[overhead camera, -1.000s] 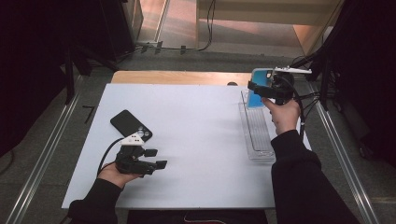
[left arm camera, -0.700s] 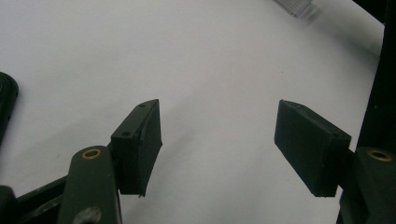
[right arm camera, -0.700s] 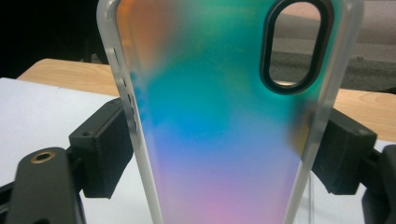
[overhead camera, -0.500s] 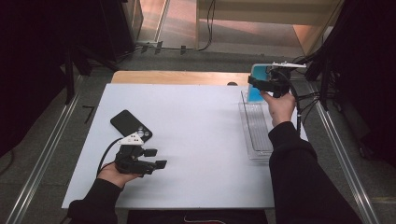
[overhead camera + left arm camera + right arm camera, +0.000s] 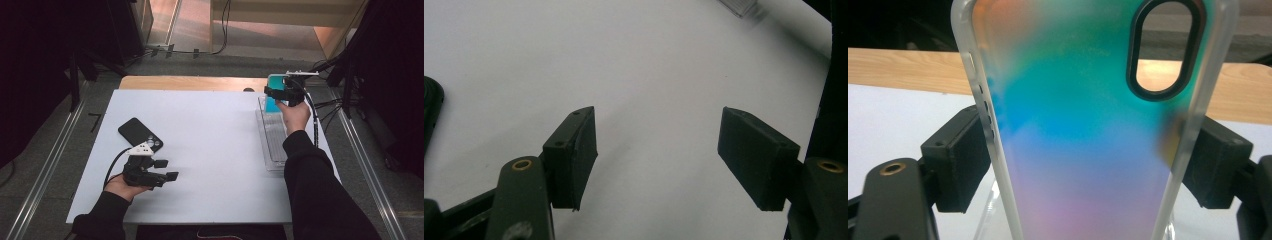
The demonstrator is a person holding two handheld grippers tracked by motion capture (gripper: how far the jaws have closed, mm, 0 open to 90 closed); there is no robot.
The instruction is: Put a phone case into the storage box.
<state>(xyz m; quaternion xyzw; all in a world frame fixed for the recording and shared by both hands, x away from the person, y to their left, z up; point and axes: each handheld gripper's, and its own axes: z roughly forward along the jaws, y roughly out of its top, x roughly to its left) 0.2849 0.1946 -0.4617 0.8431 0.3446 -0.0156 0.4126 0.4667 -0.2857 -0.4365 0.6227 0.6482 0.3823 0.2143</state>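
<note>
My right gripper [image 5: 278, 93] hangs over the far end of a clear plastic tray [image 5: 273, 146] at the table's right. It is shut on a translucent phone case [image 5: 273, 83] tinted teal, blue and pink. In the right gripper view the case [image 5: 1088, 130] stands upright between the two pads [image 5: 962, 160], gripped by its long edges, its camera cutout at the top right. A black phone [image 5: 139, 134] lies face down at the left of the white table [image 5: 215, 150]. Just in front of it my left gripper [image 5: 166, 169] rests low, open, with bare table between its jaws [image 5: 659, 155].
A strip of wooden board [image 5: 190, 83] runs along the table's far edge. Cables trail over the floor at the back right [image 5: 325, 105]. The phone's rounded corner [image 5: 430, 110] sits left of the left gripper's jaws, and the tray's corner [image 5: 739, 5] shows far off.
My right hand has moved the case a little to the left and lower over the tray's far end. The left hand and the phone have stayed where they were.
</note>
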